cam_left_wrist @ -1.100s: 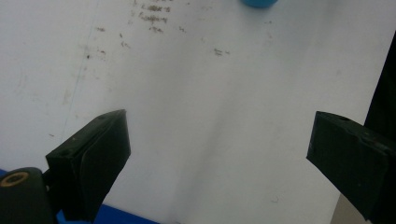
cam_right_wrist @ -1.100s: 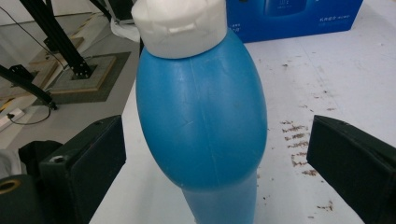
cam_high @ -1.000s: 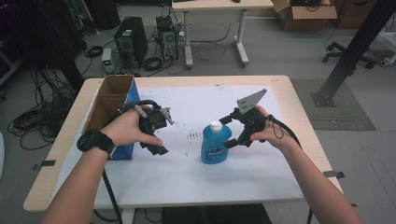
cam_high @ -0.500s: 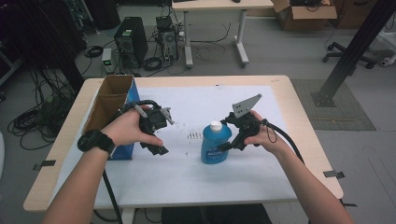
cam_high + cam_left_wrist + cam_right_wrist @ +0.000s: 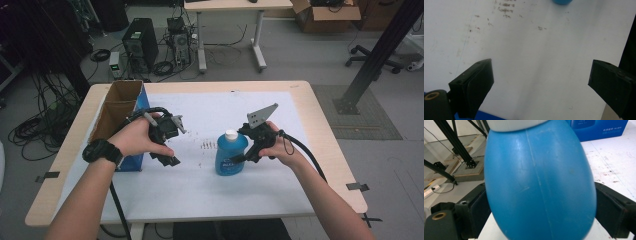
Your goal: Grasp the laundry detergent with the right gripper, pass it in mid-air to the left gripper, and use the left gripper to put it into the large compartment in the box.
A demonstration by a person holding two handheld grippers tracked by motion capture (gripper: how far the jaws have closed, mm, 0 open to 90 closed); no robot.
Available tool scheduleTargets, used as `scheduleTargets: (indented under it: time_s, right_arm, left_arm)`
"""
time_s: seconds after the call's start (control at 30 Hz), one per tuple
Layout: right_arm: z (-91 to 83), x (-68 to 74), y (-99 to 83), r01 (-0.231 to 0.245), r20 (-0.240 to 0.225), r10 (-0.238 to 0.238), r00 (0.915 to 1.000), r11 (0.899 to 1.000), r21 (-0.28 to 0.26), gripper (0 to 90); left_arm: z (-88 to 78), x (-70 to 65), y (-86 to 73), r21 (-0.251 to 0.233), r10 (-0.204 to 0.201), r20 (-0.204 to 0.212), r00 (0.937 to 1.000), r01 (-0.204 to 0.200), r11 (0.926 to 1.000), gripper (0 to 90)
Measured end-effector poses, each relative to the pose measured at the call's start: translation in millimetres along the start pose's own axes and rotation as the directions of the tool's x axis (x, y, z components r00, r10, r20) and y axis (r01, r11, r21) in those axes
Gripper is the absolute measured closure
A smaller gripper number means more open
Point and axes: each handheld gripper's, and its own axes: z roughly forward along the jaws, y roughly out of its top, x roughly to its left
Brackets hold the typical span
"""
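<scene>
Blue plastic bottle with a white screw cap is standing upright near the middle of the white-topped table, well apart from the open cardboard box at its left edge. You are bringing the right gripper onto its bulging belly; the jaws have just been closing and are lying against both flanks. Judged smooth, rounded and slightly yielding, so seat the pads at the widest part. Your left gripper is hanging wide open and empty over bare tabletop.
</scene>
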Motion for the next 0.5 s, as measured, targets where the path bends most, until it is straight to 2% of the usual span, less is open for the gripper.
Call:
scheduleTargets:
  time_s: [0.5]
  right_arm:
    - [1.7,-1.2,-2.8,-0.004,-0.005,0.004,1.0000,1.000,-0.001,13.4]
  left_arm:
    - [0.0,-0.5,0.7,-0.001,0.001,-0.002,1.0000,-0.001,1.0000,6.7]
